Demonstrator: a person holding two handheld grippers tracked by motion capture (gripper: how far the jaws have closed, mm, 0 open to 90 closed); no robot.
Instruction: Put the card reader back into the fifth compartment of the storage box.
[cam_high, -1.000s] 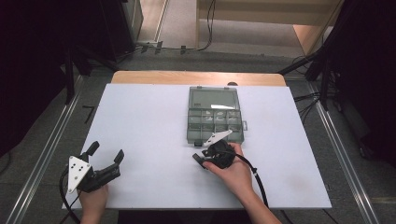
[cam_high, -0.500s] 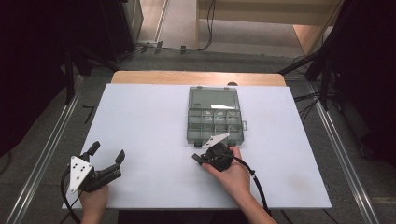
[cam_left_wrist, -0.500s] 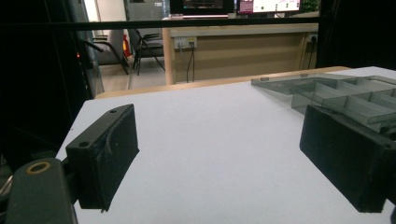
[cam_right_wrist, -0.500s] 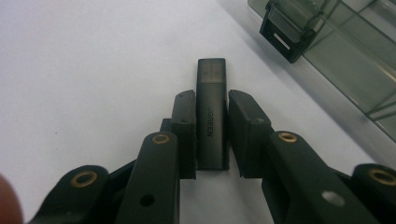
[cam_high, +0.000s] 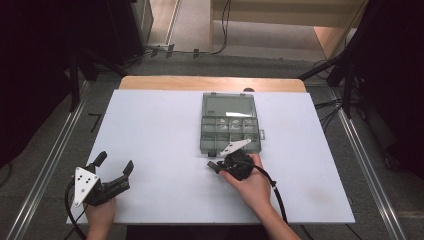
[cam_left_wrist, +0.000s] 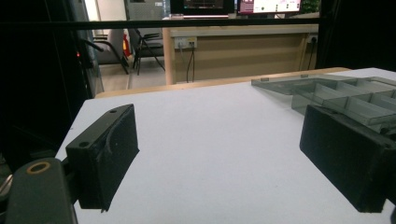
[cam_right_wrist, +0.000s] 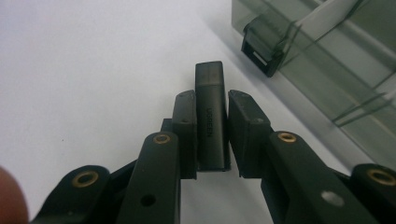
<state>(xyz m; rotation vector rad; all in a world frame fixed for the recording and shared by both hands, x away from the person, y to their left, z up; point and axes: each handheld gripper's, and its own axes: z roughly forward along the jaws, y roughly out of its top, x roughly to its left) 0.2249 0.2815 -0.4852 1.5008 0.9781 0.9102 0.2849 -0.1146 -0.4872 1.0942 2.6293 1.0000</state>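
Since the earlier pictures almost nothing has moved: the right gripper (cam_high: 214, 166) stays just in front of the box, perhaps a very little nearer to the person, and the left gripper (cam_high: 114, 164) has kept its place at the near left corner.

From where I stand, the biggest thing is the white table (cam_high: 150, 130), with a strip of bare wood at its far edge. On it, a bit right of the middle, lies the grey transparent organizer box (cam_high: 230, 129), its lid opened away from the person and its small compartments facing up. In the right gripper view one dark latch (cam_right_wrist: 261, 46) of the box is near, beyond the jaws.

The left gripper rests low over the table with its jaws spread wide and nothing between them. The right gripper is closed narrow on a small black USB adapter (cam_right_wrist: 211, 121), which stands between the two pads (cam_right_wrist: 186, 126) and sticks out past their tips, just above the table and beside the near edge of the box.
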